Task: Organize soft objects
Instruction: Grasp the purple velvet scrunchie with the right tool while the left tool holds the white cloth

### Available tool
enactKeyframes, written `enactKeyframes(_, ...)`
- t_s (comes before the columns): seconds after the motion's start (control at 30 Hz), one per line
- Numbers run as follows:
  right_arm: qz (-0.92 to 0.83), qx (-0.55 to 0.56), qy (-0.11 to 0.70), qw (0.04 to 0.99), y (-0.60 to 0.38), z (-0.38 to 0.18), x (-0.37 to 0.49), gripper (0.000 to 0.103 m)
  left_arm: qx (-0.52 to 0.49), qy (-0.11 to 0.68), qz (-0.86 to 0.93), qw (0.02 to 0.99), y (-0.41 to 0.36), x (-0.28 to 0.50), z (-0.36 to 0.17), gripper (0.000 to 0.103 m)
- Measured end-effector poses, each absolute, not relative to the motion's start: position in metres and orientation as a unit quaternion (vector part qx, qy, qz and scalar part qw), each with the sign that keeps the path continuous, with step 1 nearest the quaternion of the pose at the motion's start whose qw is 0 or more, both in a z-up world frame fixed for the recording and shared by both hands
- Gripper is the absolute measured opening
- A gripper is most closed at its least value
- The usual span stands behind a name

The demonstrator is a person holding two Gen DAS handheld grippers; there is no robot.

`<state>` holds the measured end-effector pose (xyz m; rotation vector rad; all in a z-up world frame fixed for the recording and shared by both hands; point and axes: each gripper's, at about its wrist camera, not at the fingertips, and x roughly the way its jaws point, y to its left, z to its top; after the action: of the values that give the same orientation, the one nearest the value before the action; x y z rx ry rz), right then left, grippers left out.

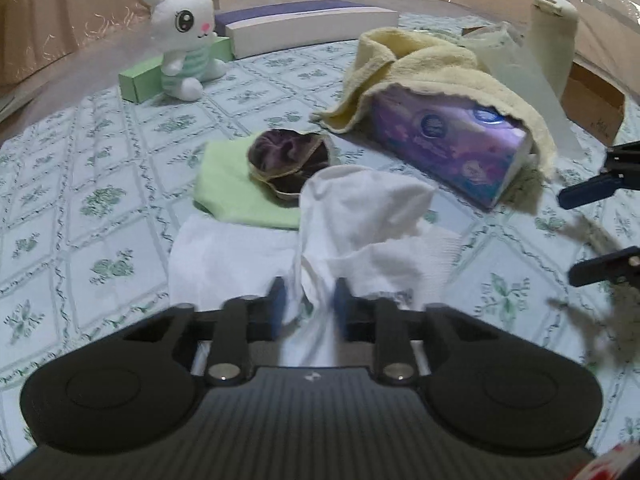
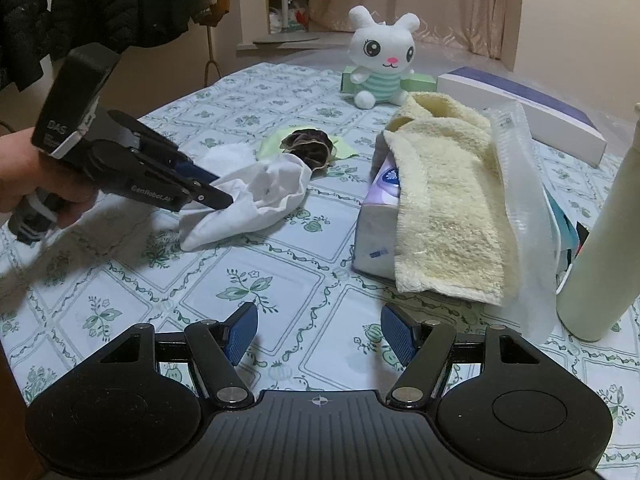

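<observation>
My left gripper (image 1: pixel 309 304) is shut on a white cloth (image 1: pixel 360 216) and lifts one end while the rest drapes on the table; the right wrist view shows the same grip (image 2: pixel 218 200) on the cloth (image 2: pixel 260 196). Beyond lie a light green cloth (image 1: pixel 228 184) with a dark scrunchie (image 1: pixel 280 152) on it. A yellow towel (image 1: pixel 440 68) drapes over a purple tissue pack (image 1: pixel 448 140). A white plush bunny (image 1: pixel 188 36) sits at the back left. My right gripper (image 2: pixel 318 334) is open and empty above the tablecloth, in front of the towel (image 2: pixel 444 200).
A green box (image 1: pixel 140 80) and a white-and-purple box (image 1: pixel 304 24) stand behind the bunny. A pale bottle (image 2: pixel 608 240) stands at the right beside clear plastic wrap (image 2: pixel 520 184). A cardboard box (image 1: pixel 592 100) is at the far right. The floral tablecloth (image 2: pixel 240 280) covers the table.
</observation>
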<state>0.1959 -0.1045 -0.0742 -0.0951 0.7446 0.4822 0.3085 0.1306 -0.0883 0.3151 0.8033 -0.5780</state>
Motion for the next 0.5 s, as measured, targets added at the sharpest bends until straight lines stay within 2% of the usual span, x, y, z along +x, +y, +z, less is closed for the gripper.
enactKeyframes(0.13,0.237,-0.051,0.355,0.903,-0.1,-0.07,0.195,0.068,0.133,0.384,-0.262,0.876,0.132,0.296,-0.085,0.004)
enactKeyframes(0.5,0.262,-0.071,0.306,0.913,-0.06,-0.051,0.22,0.068,0.008,0.333,-0.117,0.936,0.19,0.273,-0.037,0.003)
